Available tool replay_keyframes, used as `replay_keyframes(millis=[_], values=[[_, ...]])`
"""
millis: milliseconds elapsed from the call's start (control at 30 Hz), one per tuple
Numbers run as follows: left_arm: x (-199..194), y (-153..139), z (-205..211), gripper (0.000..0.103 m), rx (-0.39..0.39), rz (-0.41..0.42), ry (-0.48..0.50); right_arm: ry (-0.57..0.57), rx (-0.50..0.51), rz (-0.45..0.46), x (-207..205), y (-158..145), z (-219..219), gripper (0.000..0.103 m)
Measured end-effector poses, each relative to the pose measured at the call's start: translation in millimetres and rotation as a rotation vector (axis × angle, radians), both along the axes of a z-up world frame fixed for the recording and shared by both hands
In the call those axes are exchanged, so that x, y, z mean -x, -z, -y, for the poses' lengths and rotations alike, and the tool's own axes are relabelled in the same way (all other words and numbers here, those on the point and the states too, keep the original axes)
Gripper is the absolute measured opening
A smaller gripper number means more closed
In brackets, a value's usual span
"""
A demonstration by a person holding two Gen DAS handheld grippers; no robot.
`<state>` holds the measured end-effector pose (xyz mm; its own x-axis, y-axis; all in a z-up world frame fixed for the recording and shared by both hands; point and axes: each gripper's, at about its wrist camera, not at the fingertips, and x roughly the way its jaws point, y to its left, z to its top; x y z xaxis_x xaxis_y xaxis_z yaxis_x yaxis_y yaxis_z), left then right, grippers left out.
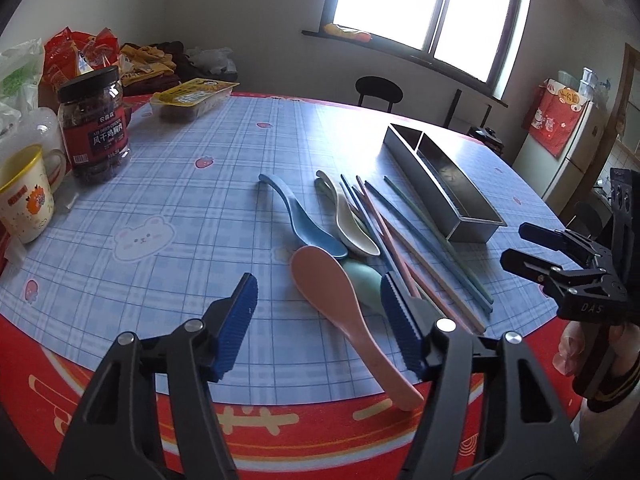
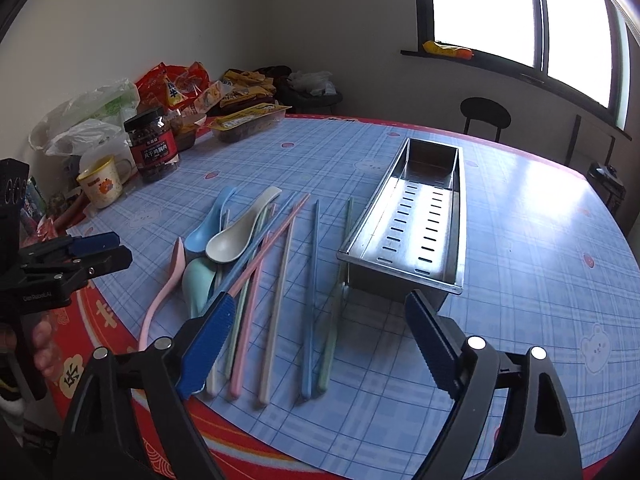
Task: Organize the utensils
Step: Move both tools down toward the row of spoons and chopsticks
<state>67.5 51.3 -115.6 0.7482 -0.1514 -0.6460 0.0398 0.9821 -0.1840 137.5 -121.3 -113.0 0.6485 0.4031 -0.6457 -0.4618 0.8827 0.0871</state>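
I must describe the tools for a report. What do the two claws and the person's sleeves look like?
Both claws are black, with angular linked arms, silver round rivets and blue ribbed pads. The left claw shows white lettering on its body in the right wrist view; the right claw shows embossed letters "DAS" in the left wrist view. The sleeve by the right claw is dark with yellow cuff stripes.

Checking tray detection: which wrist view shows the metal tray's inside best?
Right wrist. It looks down into the metal tray, showing the slotted floor and the divider at the far end. The left wrist view sees it from a low angle: mostly the side wall, little of the floor.
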Motion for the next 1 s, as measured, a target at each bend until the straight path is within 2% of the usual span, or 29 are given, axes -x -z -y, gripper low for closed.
replay_keyframes(millis=[67, 167, 267, 333, 400, 567, 667, 833, 1000], values=[[2.2, -0.1, 4.9, 0.062, -0.004, 0.031, 0.055, -0.004, -0.041, -0.03, -5.0, 1.1, 4.1, 0.076], [6.1, -2.7, 11.2, 0.062, -0.055, 0.071, 0.076, 0.017, -0.079, -0.063, -12.7, 3.0, 12.9, 0.061], [5.0, -3.6, 9.5, 0.061, -0.053, 0.057, 0.079, 0.023, -0.092, -0.09, -19.7, 6.6, 17.0, 0.047], [4.3, -2.6, 5.6, 0.055, -0.024, 0.027, 0.082, 0.018, -0.093, -0.11, -23.6, 10.8, 16.3, 0.039], [3.8, 0.6, 2.8, 0.041, 0.016, -0.008, 0.08, 0.001, -0.092, -0.131, -25.7, 14.8, 11.4, 0.029], [4.5, 10.1, 7.8, 0.034, 0.034, -0.05, 0.076, -0.068, -0.077, -0.179, -27.8, 22.7, -12.3, 0.024], [4.6, 16.0, 10.2, 0.033, 0.055, -0.07, 0.065, -0.085, -0.031, -0.187, -32.9, 26.4, -28.4, 0.024], [1.2, 23.4, 6.2, 0.033, 0.145, -0.114, 0.042, -0.093, 0.032, -0.201, -43.4, 34.8, -46.3, 0.024], [0.2, 26.0, 4.8, 0.033, 0.175, -0.137, 0.036, -0.107, 0.093, -0.206, -48.4, 40.4, -60.4, 0.022]])
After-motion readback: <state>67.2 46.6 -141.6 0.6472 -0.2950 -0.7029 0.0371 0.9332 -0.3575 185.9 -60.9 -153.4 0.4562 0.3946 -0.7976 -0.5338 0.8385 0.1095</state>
